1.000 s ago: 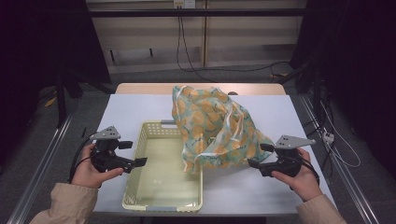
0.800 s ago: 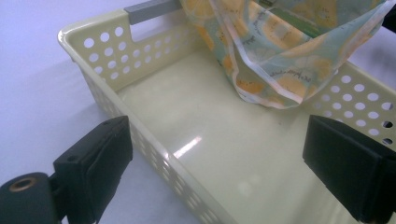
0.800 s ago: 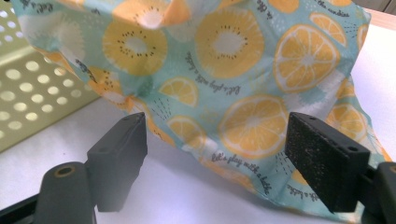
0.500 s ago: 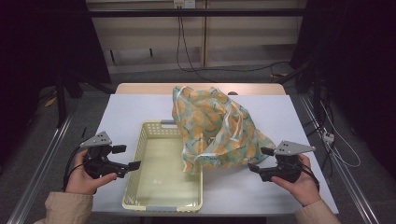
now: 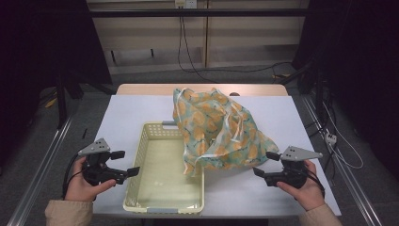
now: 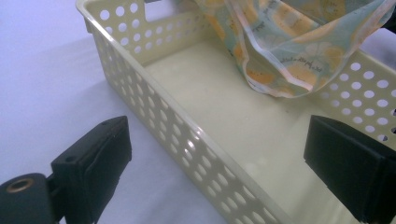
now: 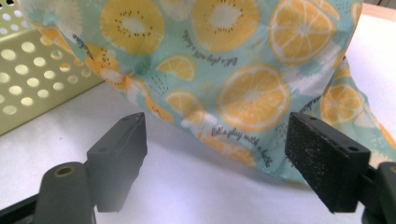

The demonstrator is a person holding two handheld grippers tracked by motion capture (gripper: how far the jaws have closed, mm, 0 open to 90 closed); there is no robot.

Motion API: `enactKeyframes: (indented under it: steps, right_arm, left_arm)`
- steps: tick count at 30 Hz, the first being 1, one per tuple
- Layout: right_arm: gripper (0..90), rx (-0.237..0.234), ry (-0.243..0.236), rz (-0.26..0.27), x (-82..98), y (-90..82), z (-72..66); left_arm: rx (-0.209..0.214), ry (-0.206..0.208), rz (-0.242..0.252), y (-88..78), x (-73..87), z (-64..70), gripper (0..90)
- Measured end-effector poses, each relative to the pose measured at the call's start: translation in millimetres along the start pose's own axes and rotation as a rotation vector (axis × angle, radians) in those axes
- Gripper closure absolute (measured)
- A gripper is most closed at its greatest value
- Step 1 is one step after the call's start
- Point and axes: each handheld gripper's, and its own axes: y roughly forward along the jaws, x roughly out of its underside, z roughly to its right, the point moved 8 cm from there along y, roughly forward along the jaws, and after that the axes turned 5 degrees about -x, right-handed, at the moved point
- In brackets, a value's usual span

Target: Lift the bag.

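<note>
A fabric bag (image 5: 216,127) printed with orange and lemon slices lies heaped on the white table (image 5: 131,113). Its left edge hangs over the far right corner of a pale yellow perforated basket (image 5: 162,207). My left gripper (image 5: 126,163) is open just left of the basket's left wall. In the left gripper view, the left gripper (image 6: 219,172) has that wall of the basket (image 6: 187,135) running between its jaws, with the bag (image 6: 289,42) beyond. My right gripper (image 5: 265,164) is open near the bag's lower right corner. The right gripper (image 7: 224,158) faces the bag (image 7: 224,70) without touching it.
The basket (image 7: 32,70) holds nothing but the bag's overhanging edge. Metal rails (image 5: 42,165) run along both sides of the table. Cables (image 5: 188,52) hang down a wall behind it, and dark space surrounds the table.
Both grippers have drawn back toward the person. The left one has also shifted left, away from the basket's rim. Bag and basket have stayed put.
</note>
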Motion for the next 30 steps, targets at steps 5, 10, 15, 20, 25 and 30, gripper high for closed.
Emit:
enactKeyframes:
  steps: [5, 10, 15, 20, 25, 30]
  right_arm:
    - [21.2, -0.009, 0.019, 0.006, 6.1, -0.5, 1.5]
    - [21.2, -0.004, 0.020, 0.005, 11.3, -3.1, 1.9]
    - [21.3, -0.009, 0.010, -0.006, 14.3, -1.4, -1.6]
    - [21.2, -0.009, 0.011, -0.005, 15.1, -1.0, -3.5]
    - [21.3, -0.014, 0.004, -0.016, 17.5, 0.7, -7.1]
    - [21.2, -0.012, -0.003, -0.019, 17.4, 1.3, -8.0]
  left_arm:
    - [0.007, 0.002, -0.001, 1.8, 2.1, 2.0, 7.2]
    - [0.010, -0.002, -0.002, 1.2, 3.8, 3.9, 7.0]
    - [0.020, -0.005, -0.010, 3.6, 8.5, 5.9, 6.5]
    - [0.024, -0.003, -0.020, 3.8, 10.6, 6.8, 6.4]
    - [0.024, -0.001, -0.016, 5.1, 11.5, 7.6, 6.3]
    - [0.029, -0.001, -0.019, 6.0, 11.7, 7.6, 6.3]
